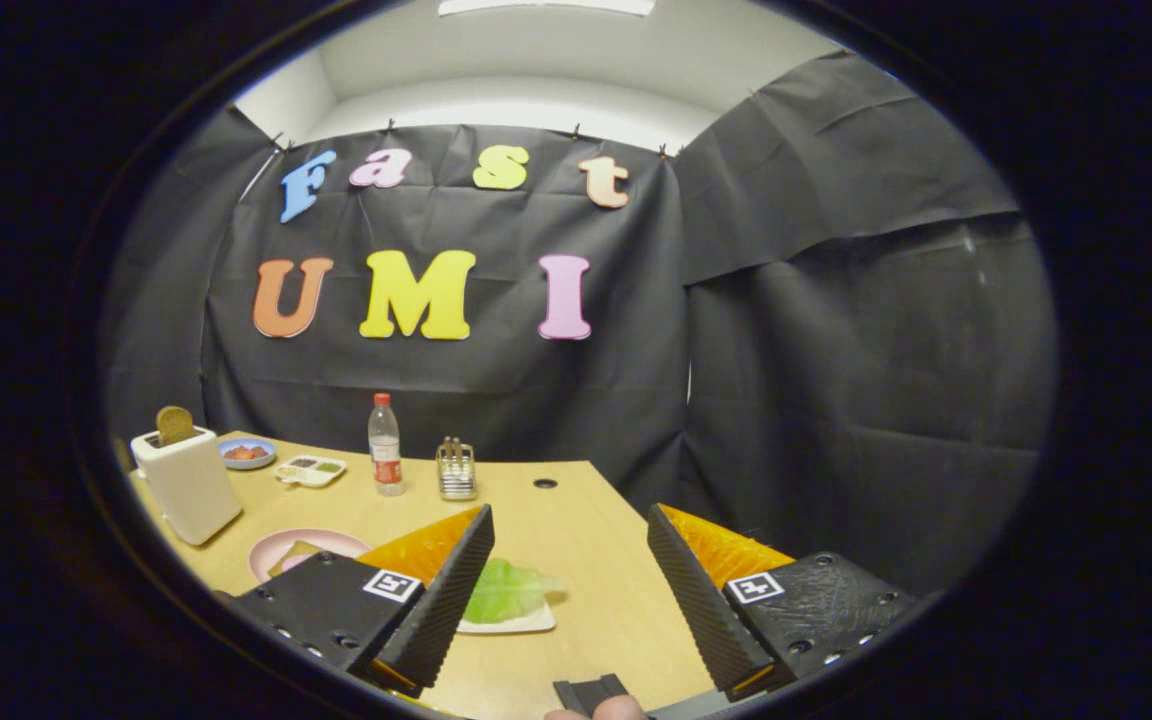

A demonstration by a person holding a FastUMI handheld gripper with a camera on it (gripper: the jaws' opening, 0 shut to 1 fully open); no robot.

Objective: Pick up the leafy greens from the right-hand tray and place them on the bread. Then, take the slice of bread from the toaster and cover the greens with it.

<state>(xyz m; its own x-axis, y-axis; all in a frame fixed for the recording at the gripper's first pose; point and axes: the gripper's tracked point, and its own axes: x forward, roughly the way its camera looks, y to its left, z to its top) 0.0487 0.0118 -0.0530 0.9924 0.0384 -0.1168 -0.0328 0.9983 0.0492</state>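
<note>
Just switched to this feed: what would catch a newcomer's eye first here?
The open gripper hangs above the wooden table, holding nothing. The leafy greens lie on a white tray beside the left finger. Beyond, a white toaster with a bread slice sticking up stands behind a pink plate.

The tongs (570, 570) hover with both fingers spread wide, gripping nothing.

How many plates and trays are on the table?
4. A blue dish beside the toaster, a divided tray near the bottle, a pink plate and the lettuce tray by the open gripper. More may be hidden.
</note>
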